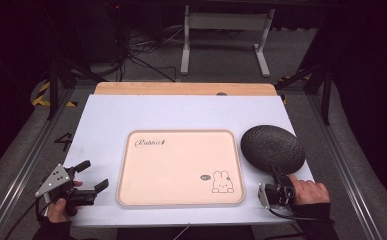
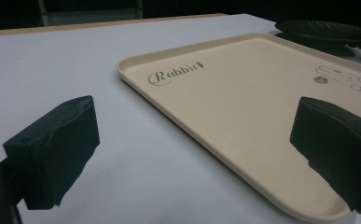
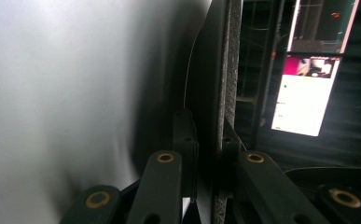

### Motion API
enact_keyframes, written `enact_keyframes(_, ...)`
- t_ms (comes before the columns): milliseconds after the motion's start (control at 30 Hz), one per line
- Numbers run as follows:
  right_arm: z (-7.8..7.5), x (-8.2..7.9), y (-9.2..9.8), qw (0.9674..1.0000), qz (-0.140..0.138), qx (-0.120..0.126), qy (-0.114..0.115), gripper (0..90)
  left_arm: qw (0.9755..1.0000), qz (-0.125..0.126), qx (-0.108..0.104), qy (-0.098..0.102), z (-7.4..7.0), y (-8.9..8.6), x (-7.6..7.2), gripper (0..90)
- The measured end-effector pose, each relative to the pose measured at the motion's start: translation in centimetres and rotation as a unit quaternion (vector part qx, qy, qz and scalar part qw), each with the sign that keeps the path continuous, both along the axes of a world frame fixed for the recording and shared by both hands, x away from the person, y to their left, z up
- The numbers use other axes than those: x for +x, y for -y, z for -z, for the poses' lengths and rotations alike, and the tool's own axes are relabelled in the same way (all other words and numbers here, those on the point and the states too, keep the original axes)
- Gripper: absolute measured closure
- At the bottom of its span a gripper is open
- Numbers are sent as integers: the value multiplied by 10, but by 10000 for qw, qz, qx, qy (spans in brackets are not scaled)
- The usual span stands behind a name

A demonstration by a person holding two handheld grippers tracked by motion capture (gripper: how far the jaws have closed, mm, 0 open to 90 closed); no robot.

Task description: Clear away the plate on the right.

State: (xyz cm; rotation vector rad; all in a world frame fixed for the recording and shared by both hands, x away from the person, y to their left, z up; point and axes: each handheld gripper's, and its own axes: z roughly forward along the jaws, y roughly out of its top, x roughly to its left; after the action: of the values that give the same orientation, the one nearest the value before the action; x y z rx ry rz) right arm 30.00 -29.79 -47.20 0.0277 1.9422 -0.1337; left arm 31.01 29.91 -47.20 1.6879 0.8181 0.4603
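Beside the tray [image 1: 181, 137], the right gripper [image 1: 280, 176] pinches the black plate's [image 1: 272, 146] rim, while the left gripper [image 1: 92, 176] gapes empty.

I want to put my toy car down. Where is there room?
The pink tray is bare. So is the white table behind it. It is crowded at the right, where the right claw pinches the black plate.

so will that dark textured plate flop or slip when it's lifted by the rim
Probably stiff: in the right gripper view the plate keeps a straight thin edge between the right hand-held gripper jaws. Its rough surface should resist slipping. Held at one rim, it may tilt.
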Motion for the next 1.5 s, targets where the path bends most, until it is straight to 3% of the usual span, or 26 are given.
enact_keyframes(300,-18,-7,-7,9993,-129,32,362,849,10000,-7,-1,2,0,0,0,20)
enact_keyframes(733,-35,-15,-19,9977,-306,-55,600,847,10000,-11,-6,-2,0,0,0,21)
enact_keyframes(933,-43,-20,-32,9961,-456,-192,729,845,10000,-5,-2,-3,0,0,0,21)
enact_keyframes(1133,-49,-22,-48,9942,-667,-111,835,846,10000,-3,-2,-1,0,0,0,20)
enact_keyframes(1500,-55,-21,-77,9913,-1026,43,820,844,10000,6,1,2,0,0,0,20)
